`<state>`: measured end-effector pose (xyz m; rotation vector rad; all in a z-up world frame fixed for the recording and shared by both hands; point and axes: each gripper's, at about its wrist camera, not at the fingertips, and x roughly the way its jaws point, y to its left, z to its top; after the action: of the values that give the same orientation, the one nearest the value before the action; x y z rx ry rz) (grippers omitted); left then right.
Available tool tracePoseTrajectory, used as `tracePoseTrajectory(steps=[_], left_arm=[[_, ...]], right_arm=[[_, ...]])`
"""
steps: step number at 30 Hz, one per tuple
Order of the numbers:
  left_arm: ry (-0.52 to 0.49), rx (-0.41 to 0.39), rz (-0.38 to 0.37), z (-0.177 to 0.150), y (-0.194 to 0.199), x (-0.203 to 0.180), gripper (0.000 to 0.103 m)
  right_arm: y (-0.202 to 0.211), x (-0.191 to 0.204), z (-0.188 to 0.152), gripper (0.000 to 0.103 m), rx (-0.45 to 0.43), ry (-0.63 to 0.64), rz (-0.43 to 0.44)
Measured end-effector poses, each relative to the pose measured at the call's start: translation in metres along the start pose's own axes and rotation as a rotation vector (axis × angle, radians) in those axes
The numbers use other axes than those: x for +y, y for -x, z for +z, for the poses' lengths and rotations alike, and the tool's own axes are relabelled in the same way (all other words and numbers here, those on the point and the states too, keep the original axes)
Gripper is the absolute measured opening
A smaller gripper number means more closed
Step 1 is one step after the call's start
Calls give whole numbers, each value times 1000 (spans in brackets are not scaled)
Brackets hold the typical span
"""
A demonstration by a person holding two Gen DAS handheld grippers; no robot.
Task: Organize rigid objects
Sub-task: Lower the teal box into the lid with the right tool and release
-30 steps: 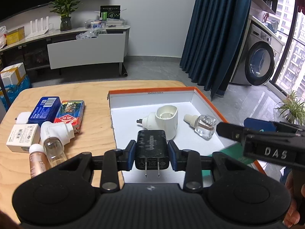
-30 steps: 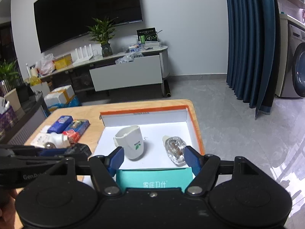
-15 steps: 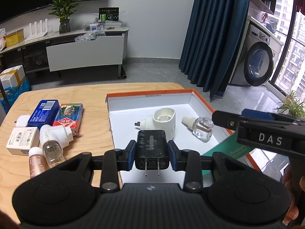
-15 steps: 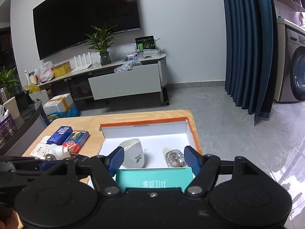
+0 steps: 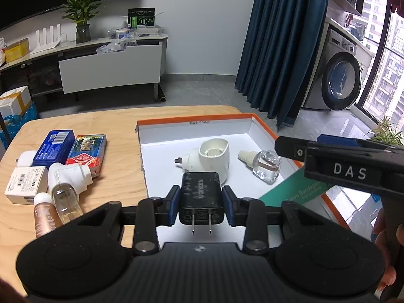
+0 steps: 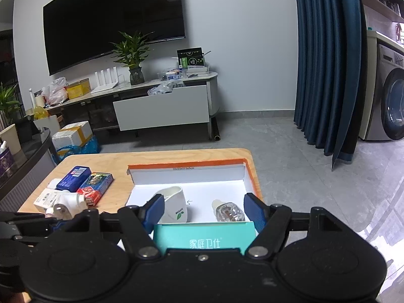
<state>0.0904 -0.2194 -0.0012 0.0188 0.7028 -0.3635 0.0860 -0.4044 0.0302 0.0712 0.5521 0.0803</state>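
Note:
My left gripper is shut on a black UGREEN charger, prongs toward the camera, held above the near part of the white box with orange rim. My right gripper is shut on a teal bandage box at the box's near right side; that teal box also shows in the left wrist view. Inside the box lie a white plug-in diffuser and a clear refill bottle.
On the wooden table left of the box lie a blue box, a red box, a white carton, a white plug-in unit and small bottles. The table's far and right edges drop to floor.
Both grippers have lifted and drawn back toward me with their loads; the box and its contents sit lower and farther in the views. Both grips are unchanged.

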Motion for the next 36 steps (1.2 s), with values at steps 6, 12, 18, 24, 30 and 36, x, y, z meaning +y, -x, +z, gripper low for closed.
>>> tracePoseTrajectory(steps=[6,12,18,24,30,36], left_arm=[[-2,1,-2,-1,-1,-1,37],[-2,6,4,-2,-3,-1,37],[-2,6,5,-2,-3,-1,37],[2,11,4,-3,-5,-1,37],[-2,15,-3,-3,-8,-4,37],[-7,17,-13,-4,-10,-8,37]], right_arm=[[-1,-1,0,84,3,-3,-7],[-1,-1,-1,84,5,-1,-10],[-3,-1,0,84,10,0,-10],[-4,-2,0,84,8,-4,-12],[-8,-1,0,84,16,0,-22],[-8,1,0,84,19,4,-24]])
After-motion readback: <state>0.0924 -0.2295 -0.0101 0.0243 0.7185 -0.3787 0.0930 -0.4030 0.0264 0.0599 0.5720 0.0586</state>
